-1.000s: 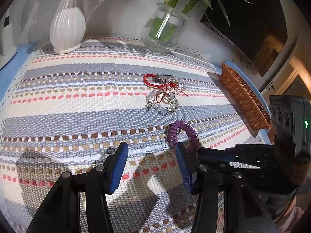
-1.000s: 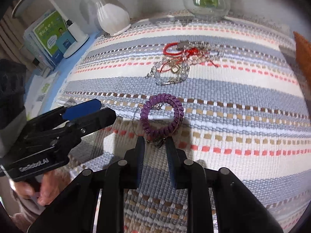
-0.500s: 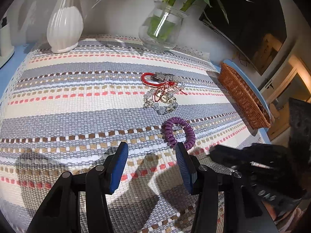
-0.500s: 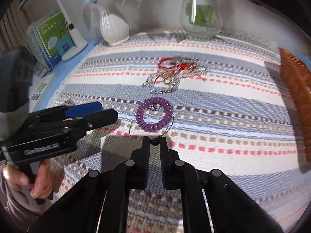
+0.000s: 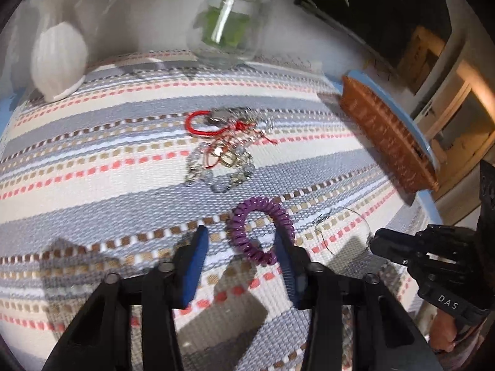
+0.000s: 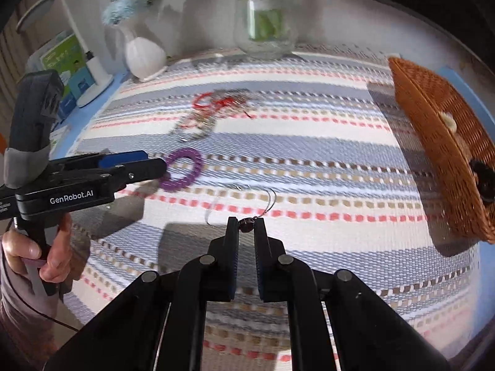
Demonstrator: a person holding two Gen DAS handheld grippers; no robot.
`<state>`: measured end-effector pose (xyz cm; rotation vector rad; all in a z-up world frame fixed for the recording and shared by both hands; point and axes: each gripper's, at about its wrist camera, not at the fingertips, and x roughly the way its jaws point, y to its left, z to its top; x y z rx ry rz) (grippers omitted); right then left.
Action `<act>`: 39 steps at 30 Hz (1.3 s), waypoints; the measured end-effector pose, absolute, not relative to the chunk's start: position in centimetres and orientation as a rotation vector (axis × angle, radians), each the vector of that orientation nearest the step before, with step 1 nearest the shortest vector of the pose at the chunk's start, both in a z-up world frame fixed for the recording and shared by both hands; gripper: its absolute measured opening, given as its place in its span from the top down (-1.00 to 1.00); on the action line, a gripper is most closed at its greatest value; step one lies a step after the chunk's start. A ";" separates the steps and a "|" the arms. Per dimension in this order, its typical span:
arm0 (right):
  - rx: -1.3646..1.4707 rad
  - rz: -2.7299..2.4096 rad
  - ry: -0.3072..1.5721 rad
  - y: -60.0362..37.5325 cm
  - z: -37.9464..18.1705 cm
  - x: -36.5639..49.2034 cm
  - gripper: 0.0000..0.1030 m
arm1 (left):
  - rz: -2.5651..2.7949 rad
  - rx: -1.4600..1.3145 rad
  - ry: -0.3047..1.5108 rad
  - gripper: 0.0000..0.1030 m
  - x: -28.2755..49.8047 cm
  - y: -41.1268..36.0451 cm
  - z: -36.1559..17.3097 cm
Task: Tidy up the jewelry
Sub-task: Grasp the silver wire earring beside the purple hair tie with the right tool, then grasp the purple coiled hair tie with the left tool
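A purple coil bracelet lies on the striped mat. My left gripper straddles it with its jaws closing; the left blue pad still stands clear of the coil. My right gripper is shut on the dark bead of a thin wire hoop, to the right of the coil. A tangle of red cord and clear beads lies farther back.
A wicker basket holding a few small items stands at the mat's right edge. A white vase and a glass vase stand at the back. Books and a lamp base sit off the mat's far left.
The right gripper shut on the wire hoop's bead and drew it right, away from the purple coil. The left gripper moved in over the coil and its jaws narrowed.
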<state>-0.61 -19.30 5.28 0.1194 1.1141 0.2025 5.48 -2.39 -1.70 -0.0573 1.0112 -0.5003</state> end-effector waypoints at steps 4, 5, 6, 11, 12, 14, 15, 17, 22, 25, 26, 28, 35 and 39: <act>0.126 0.190 1.135 -20.3 4.0 -0.1 0.79 | -0.431 0.028 0.997 0.54 5.9 -3.8 -1.9; 0.123 0.186 1.139 -20.4 3.8 0.0 0.79 | -0.424 0.039 0.993 0.54 6.0 -4.0 -1.9; 0.130 0.182 1.145 -20.7 3.5 0.1 0.78 | -0.422 0.045 0.991 0.54 6.1 -4.2 -1.9; 0.261 0.221 1.161 -22.4 3.1 0.2 0.61 | -0.409 0.068 0.975 0.54 6.1 -4.6 -2.0; 0.267 0.226 1.163 -22.3 3.1 0.2 0.56 | -0.408 0.070 0.972 0.54 6.2 -4.6 -2.0; 0.265 0.246 1.159 -21.5 3.4 0.2 0.46 | -0.401 0.083 0.962 0.55 6.1 -4.7 -2.0; 0.261 0.252 1.156 -21.1 3.5 0.2 0.46 | -0.392 0.088 0.954 0.70 6.0 -4.6 -2.0; 0.270 0.269 1.152 -20.2 3.6 0.4 0.46 | -0.373 0.094 0.944 0.80 5.9 -4.5 -2.0; 0.321 0.270 1.177 -19.2 2.8 1.5 0.46 | -0.377 0.035 0.950 0.80 5.7 -3.0 -1.9; 0.332 0.256 1.168 -18.9 2.6 2.4 0.47 | -0.379 0.045 0.943 0.80 5.5 -3.0 -1.8; 0.332 0.248 1.164 -18.7 2.5 2.8 0.47 | -0.378 0.049 0.941 0.80 5.5 -3.1 -1.8; 0.318 0.223 1.157 -18.5 2.5 3.3 0.49 | -0.380 0.054 0.938 0.80 5.4 -3.2 -1.8; 0.160 0.128 1.114 -16.2 2.7 3.2 0.50 | -0.388 0.036 0.931 0.79 5.4 -3.0 -1.9; 0.048 0.072 1.074 -14.9 2.5 2.9 0.56 | -0.390 0.023 0.932 0.78 5.4 -2.9 -1.9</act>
